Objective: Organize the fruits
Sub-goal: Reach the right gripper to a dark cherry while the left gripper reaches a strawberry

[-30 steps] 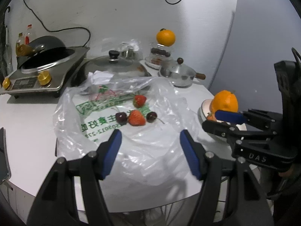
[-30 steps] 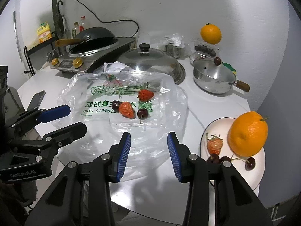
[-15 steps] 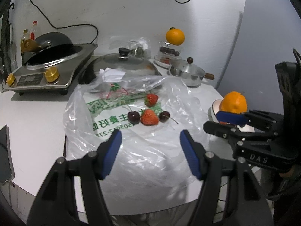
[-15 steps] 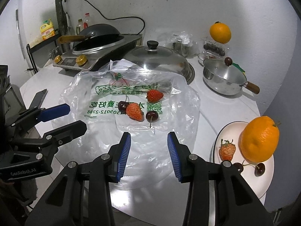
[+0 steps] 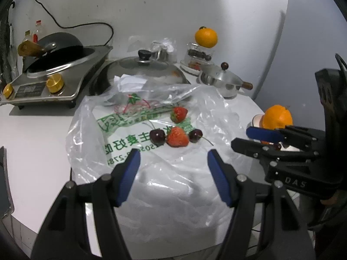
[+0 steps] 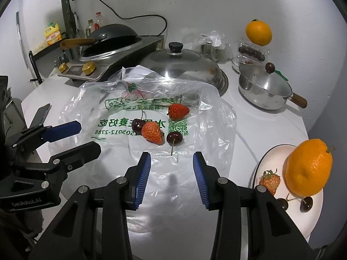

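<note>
Two strawberries [image 5: 177, 137] [image 5: 178, 114] and two dark cherries [image 5: 157, 136] [image 5: 195, 135] lie on a clear plastic bag [image 5: 151, 173] on the white table. In the right wrist view the near strawberry [image 6: 151, 132] and a cherry [image 6: 174, 139] lie just ahead of my right gripper [image 6: 171, 174], which is open and empty. My left gripper [image 5: 173, 169] is open and empty, short of the fruit. A white plate [image 6: 312, 216] at the right holds an orange [image 6: 308, 168], a strawberry [image 6: 269, 181] and two cherries [image 6: 305, 203].
A cooker with a wok [image 5: 52, 65], a large pan lid [image 5: 143, 69], a small steel pot [image 6: 264, 88] and a container topped by an orange [image 6: 258, 33] stand at the back. A phone [image 5: 3, 184] lies at the left table edge.
Both grippers have moved forward toward the fruit on the bag, so the fruit appears larger and closer. Both stayed open.
</note>
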A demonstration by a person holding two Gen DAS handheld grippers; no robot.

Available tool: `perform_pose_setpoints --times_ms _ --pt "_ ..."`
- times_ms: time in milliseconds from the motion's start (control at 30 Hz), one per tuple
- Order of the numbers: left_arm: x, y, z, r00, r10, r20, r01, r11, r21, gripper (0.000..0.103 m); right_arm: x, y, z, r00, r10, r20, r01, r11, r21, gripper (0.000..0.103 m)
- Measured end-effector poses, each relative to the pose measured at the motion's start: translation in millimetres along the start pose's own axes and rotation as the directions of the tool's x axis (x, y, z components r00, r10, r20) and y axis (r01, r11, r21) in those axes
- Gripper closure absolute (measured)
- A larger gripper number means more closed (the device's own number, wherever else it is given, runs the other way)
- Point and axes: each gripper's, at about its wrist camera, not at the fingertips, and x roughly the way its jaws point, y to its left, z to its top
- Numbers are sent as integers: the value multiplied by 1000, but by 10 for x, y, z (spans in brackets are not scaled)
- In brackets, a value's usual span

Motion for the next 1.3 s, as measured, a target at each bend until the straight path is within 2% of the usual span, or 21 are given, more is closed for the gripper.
perform_pose_setpoints --times_ms 1067,1300 --pt "545 244 92 998 6 -68 -8 1000 -27 37 675 -99 221 997 37 -65 -37 999 1 60" --pt "625 281 81 997 -1 -80 -2 1000 -32 37 824 -105 261 997 24 -79 -24 1000 2 60"
